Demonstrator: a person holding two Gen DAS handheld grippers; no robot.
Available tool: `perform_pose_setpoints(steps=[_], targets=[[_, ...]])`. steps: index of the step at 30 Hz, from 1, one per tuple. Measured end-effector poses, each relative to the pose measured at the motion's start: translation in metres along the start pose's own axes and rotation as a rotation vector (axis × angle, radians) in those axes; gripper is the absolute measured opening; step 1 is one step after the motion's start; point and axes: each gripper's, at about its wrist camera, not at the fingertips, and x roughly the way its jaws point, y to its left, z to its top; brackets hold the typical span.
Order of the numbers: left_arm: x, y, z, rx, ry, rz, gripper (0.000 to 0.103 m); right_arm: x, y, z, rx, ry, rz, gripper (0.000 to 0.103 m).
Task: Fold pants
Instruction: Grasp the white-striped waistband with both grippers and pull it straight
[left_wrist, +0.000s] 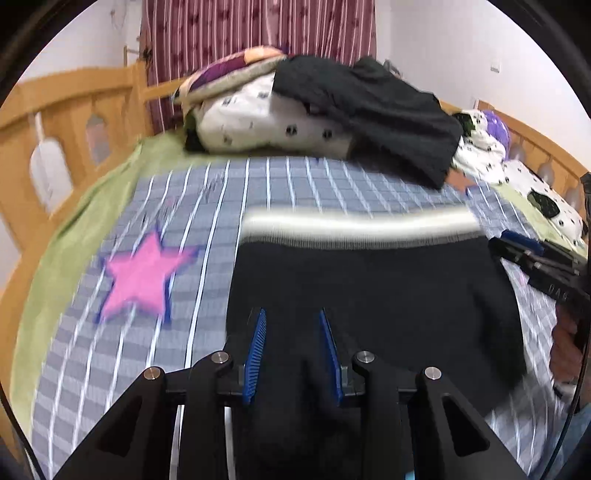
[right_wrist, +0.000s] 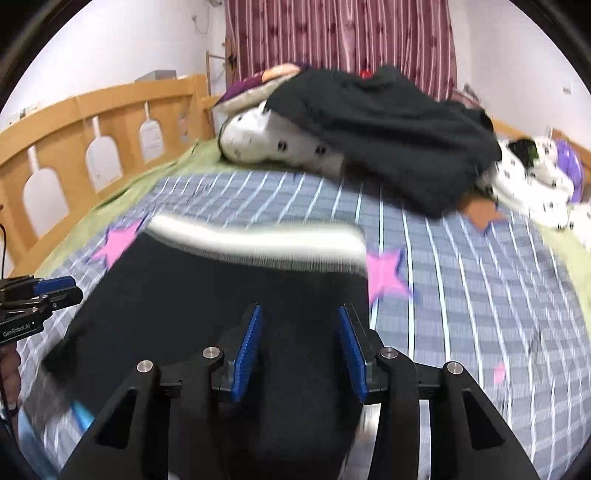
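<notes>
While both views are blurred, we can still read the main layout.

Pants: we see the black pants (left_wrist: 369, 295) lying flat on the bed, their pale waistband (left_wrist: 362, 221) at the far end, away from us; the same pants (right_wrist: 207, 295) fill the lower middle of the right wrist view.

Left tool: our left tool (left_wrist: 291, 314) hangs over the near part of the pants, its blue pads (left_wrist: 256, 354) spread apart with dark cloth showing between them; we cannot tell whether they touch it.

Right tool: our right tool (right_wrist: 299, 310) also sits above the near edge of the pants, released, the blue pads (right_wrist: 245, 354) wide apart and nothing gripped.

Bed: we find a checked blue-grey blanket (left_wrist: 110, 350) with pink stars (left_wrist: 142, 277) under the pants, over a green sheet (left_wrist: 74, 221), with a wooden rail (right_wrist: 92, 122) on the left.

Far end: we note a heap of bedding (right_wrist: 280, 144) with a dark garment (right_wrist: 388, 125) thrown over it, in front of a striped maroon curtain (right_wrist: 340, 37).
</notes>
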Motion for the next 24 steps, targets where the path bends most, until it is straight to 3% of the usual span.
perform_pose_setpoints(steps=[5, 7, 9, 10, 12, 15, 24], targets=[[0.049, -0.009, 0.047, -0.016, 0.01, -0.001, 0.028, 0.042, 0.002, 0.039, 0.01, -0.014, 0.016, 0.04], [0.074, -0.01, 0.048, -0.016, 0.039, 0.027, 0.028, 0.067, -0.004, 0.039, 0.006, 0.023, 0.016, 0.039], [0.112, -0.007, 0.036, -0.007, 0.096, 0.091, 0.029, 0.098, -0.007, 0.027, -0.038, 0.076, -0.046, 0.035], [0.122, -0.007, 0.029, -0.012, 0.118, 0.085, 0.029, 0.105, -0.008, 0.021, -0.051, 0.082, -0.062, 0.034], [0.12, -0.004, 0.026, -0.028, 0.095, 0.066, 0.029, 0.105, -0.015, 0.019, -0.025, 0.052, -0.027, 0.035], [0.12, 0.001, 0.022, -0.056, 0.087, 0.045, 0.029, 0.111, -0.014, 0.019, -0.032, 0.062, -0.043, 0.034], [0.122, 0.0, 0.023, -0.042, 0.077, 0.059, 0.029, 0.112, -0.013, 0.017, -0.027, 0.059, -0.041, 0.035]])
